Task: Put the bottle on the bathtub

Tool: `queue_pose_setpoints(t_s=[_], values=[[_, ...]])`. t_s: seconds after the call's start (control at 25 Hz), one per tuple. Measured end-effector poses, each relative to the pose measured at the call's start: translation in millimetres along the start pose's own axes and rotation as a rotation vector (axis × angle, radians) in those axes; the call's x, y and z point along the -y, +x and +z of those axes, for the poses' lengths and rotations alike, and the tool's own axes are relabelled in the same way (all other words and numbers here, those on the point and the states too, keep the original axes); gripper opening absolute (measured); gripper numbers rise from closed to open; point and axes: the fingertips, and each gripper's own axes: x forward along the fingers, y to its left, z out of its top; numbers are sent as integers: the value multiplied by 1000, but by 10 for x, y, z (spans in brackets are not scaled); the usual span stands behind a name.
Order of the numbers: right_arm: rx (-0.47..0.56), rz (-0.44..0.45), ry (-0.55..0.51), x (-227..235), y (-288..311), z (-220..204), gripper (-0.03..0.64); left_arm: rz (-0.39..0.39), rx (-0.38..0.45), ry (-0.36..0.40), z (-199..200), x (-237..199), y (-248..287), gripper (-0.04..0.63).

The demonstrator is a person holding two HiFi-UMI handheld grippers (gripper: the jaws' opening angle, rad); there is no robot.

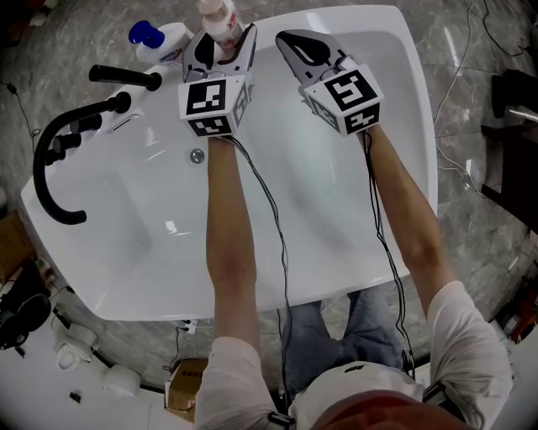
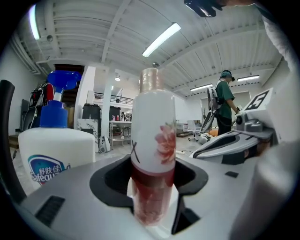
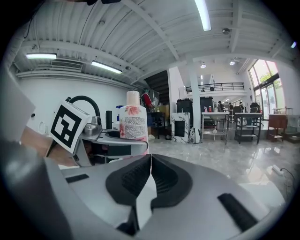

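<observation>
A white bottle with a pink flower print and a pinkish cap stands upright between the jaws of my left gripper, over the far rim of the white bathtub. In the left gripper view the bottle fills the gap of the left gripper, and both black pads press its lower sides. My right gripper hovers just to the right, over the tub's far end, shut with nothing in it. The right gripper view shows the right gripper with its jaws together and the bottle off to its left.
A white bottle with a blue cap stands on the rim just left of the held bottle. A black curved faucet and a black handle sit on the left rim. The drain lies in the basin. A person stands far off.
</observation>
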Motion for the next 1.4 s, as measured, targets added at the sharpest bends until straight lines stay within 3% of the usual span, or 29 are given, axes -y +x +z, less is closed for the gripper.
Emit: queue_pose_setpoints(t_s=[0.6, 1.4], values=[[10, -12, -1, 29, -56, 90, -3, 66, -55, 61, -21, 24, -28, 249], [-3, -16, -4, -90, -438, 118, -3, 111, -63, 12, -23, 216, -390, 281]])
